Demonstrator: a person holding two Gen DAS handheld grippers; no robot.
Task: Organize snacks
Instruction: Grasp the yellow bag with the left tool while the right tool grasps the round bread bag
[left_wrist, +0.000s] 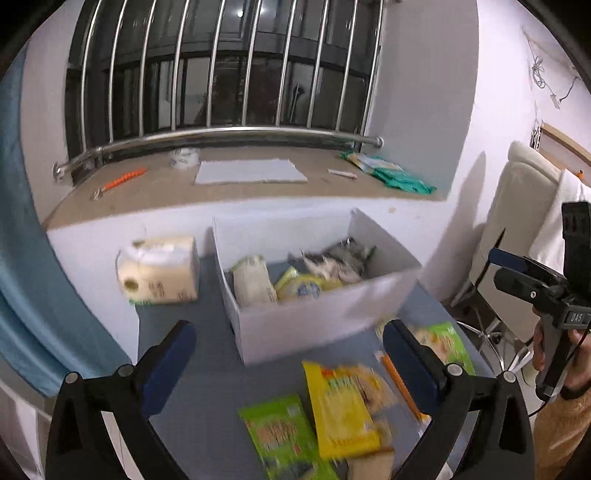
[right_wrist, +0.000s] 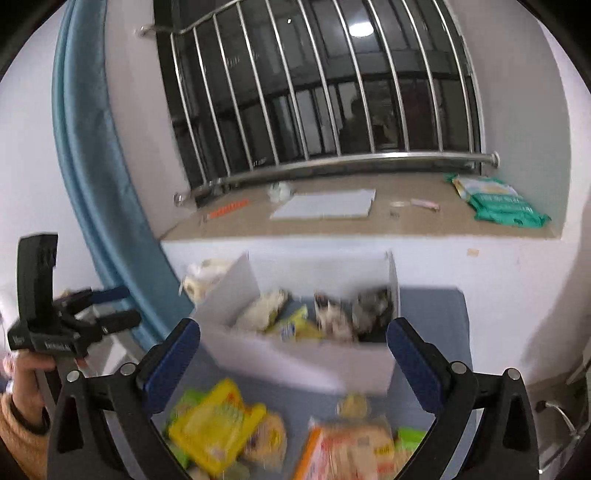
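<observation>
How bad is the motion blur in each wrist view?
Left wrist: yellow snack packet and white box smeared, windowsill fairly crisp. Right wrist: worse, white box edges and snack packets streaked; ceiling light glares off window glass.

The black gripper (left_wrist: 546, 291) held at the right shows the letters "DAS". The bright snack bags (left_wrist: 340, 410) have print too blurry to read.

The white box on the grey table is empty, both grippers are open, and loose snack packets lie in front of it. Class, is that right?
Not quite. The left wrist view shows the white box already holds several snack packets; it is not empty. The rest stands.
</observation>
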